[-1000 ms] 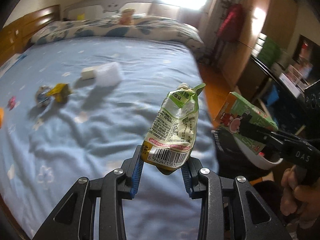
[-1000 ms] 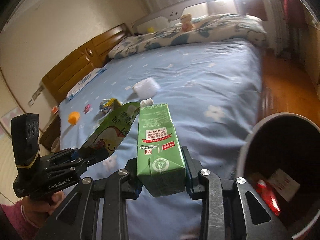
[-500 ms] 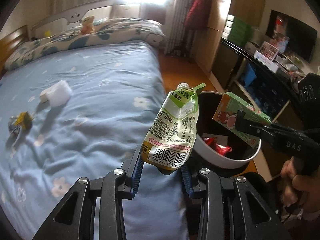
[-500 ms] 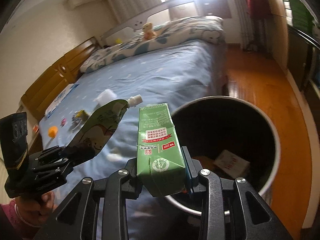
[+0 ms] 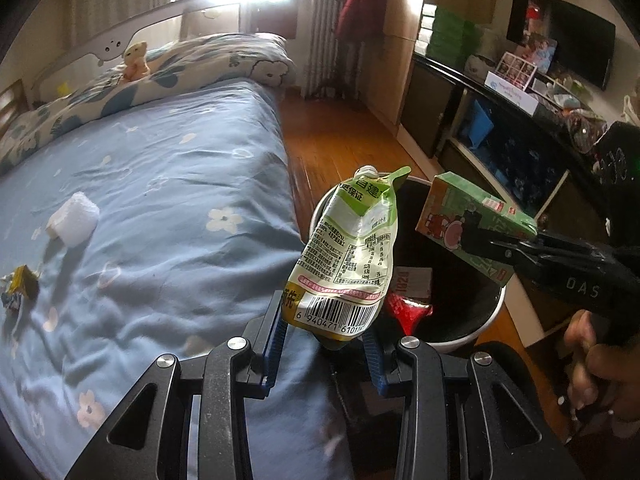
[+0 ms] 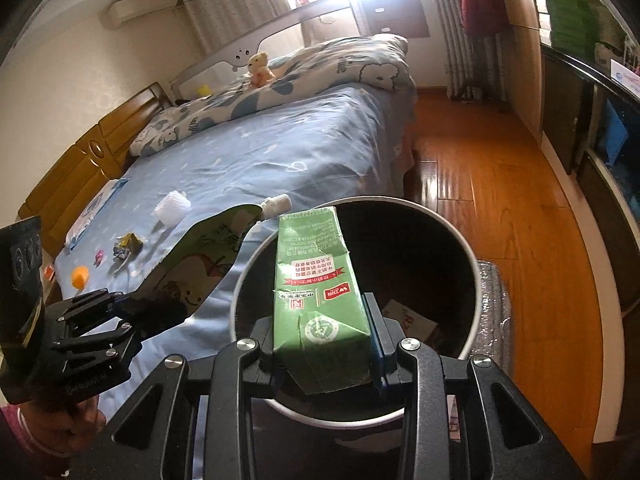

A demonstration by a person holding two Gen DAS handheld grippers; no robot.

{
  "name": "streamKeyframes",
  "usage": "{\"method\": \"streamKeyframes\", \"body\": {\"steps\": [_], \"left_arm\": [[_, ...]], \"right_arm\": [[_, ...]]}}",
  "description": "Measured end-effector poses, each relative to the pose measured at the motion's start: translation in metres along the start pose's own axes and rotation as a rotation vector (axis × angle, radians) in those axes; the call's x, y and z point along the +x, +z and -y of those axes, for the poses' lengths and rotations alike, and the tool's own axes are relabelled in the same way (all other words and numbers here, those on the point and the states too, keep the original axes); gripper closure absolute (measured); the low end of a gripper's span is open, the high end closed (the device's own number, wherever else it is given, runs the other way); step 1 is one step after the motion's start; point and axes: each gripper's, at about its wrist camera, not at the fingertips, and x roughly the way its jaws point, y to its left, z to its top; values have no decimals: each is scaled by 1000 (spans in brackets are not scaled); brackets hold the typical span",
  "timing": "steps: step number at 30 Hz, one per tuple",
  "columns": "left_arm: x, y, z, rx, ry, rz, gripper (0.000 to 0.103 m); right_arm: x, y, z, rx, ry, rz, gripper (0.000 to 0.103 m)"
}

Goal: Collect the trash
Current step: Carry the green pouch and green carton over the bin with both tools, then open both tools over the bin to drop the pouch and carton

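Two grippers, each with one piece of trash. The left gripper [image 5: 324, 344] is clamped on the bottom edge of a crumpled spouted drink pouch [image 5: 348, 256], which stands upright beside the bed, just at the near rim of the bin. The right gripper [image 6: 326, 352] is clenched around a green drink carton [image 6: 316, 296], held over the open mouth of the one round trash bin [image 6: 474, 264], white outside and dark inside. In the bin lie a red wrapper [image 5: 408, 310] and a piece of printed card [image 6: 408, 318].

On the blue flowered bedsheet [image 5: 168, 200] I count one white foam-like block [image 5: 74, 218], one crumpled yellow wrapper [image 5: 20, 286], one orange ball [image 6: 80, 275] and a small pink scrap [image 6: 99, 256]. A rolled quilt [image 6: 304, 76] runs across the head of the bed with one teddy bear [image 6: 260, 69] on it. The bin stands on a polished wooden floor [image 6: 512, 200]; a dark cabinet [image 5: 500, 128] lines the wall.
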Motion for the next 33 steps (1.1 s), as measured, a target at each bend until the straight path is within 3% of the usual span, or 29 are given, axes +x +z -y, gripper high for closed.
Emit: {"method": "streamKeyframes", "body": {"steps": [19, 33], "left_arm": [[27, 16, 21, 50, -11, -59, 69], [34, 23, 25, 56, -25, -59, 68]], "right_arm": [[10, 2, 23, 27, -34, -41, 70], [20, 9, 28, 15, -46, -68, 70]]}}
